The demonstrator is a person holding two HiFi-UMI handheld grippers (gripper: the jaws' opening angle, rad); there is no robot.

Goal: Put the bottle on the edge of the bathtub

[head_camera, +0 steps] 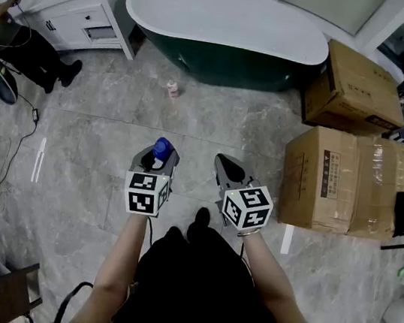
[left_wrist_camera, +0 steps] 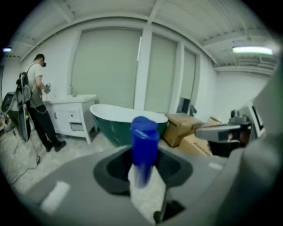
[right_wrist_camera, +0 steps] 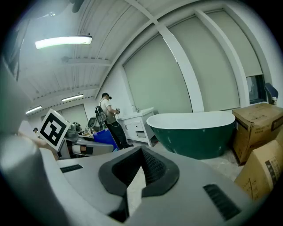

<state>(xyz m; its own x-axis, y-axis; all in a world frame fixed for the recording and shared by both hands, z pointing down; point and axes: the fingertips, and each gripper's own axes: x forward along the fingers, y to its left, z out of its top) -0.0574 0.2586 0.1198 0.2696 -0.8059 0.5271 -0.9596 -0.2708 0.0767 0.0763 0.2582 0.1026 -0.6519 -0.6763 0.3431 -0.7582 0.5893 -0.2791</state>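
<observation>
A blue bottle (head_camera: 162, 146) stands upright between the jaws of my left gripper (head_camera: 156, 156), which is shut on it, held above the floor. In the left gripper view the bottle (left_wrist_camera: 144, 142) rises out of the jaws, with the bathtub (left_wrist_camera: 121, 120) behind it. The dark green bathtub (head_camera: 225, 15), white inside, stands at the far side of the room, well ahead of both grippers. My right gripper (head_camera: 224, 166) hangs beside the left one, shut and empty; in its own view its pads (right_wrist_camera: 148, 164) meet with nothing between them.
A small bottle (head_camera: 173, 89) stands on the marble floor in front of the tub. Cardboard cartons (head_camera: 347, 180) are stacked at the right, one (head_camera: 354, 86) next to the tub's end. A white vanity cabinet (head_camera: 81, 12) and a person (head_camera: 29, 50) are at the far left.
</observation>
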